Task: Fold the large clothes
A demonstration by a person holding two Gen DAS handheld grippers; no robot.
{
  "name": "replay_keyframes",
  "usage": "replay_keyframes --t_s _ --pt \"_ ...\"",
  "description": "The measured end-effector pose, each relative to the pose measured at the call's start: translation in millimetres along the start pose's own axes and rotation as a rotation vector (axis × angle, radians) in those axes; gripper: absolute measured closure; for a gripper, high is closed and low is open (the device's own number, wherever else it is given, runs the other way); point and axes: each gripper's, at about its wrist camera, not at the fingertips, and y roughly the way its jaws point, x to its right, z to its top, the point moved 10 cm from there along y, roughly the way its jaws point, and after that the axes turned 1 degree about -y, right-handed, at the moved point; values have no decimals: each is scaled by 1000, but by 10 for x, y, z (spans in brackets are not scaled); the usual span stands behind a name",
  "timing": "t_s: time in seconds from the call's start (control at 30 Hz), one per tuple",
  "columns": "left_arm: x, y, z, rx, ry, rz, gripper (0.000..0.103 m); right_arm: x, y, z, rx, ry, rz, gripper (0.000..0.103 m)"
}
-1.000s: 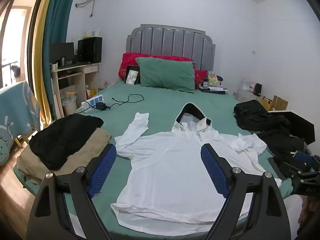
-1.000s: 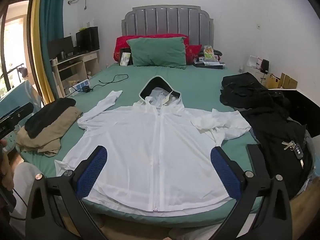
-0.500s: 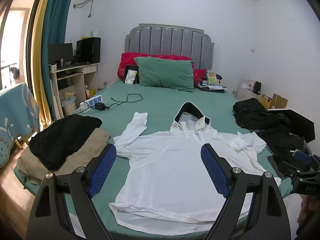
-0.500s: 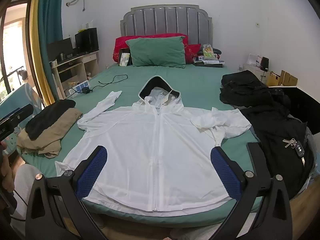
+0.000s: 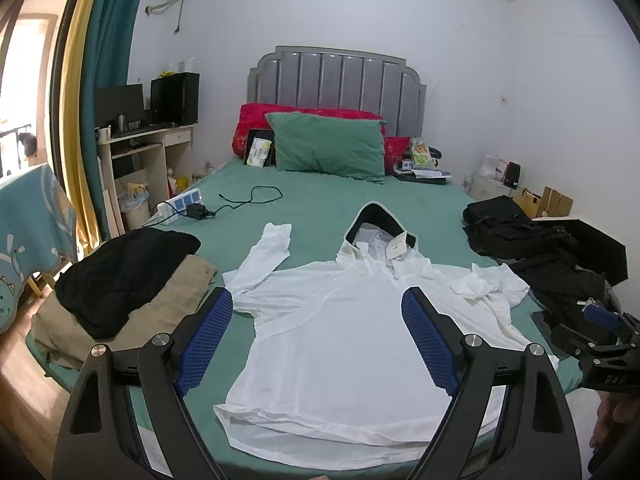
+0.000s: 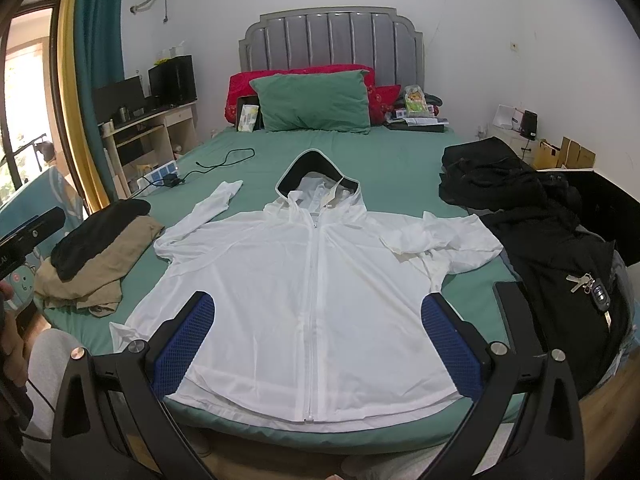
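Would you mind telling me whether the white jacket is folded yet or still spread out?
Spread out. The jacket lies flat on the bed, zipped, hood up top; only its right sleeve is bunched.

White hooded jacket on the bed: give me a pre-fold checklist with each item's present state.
1. White hooded jacket lies flat, zipper up: ok.
2. Left sleeve stretched out straight: ok.
3. Right sleeve smoothed: not ok, it is bunched and folded back.
4. Left gripper open and empty: ok.
5. Right gripper open and empty: ok.
6. Black clothes clear of the right sleeve: cannot tell, they lie right at its edge.
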Motion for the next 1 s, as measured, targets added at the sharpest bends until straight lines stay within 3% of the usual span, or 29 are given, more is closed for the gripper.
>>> replay_keyframes --t_s 1.0 --pt "44 -7 -1 -3 9 -4 14 26 20 -9 -4 4 0 1"
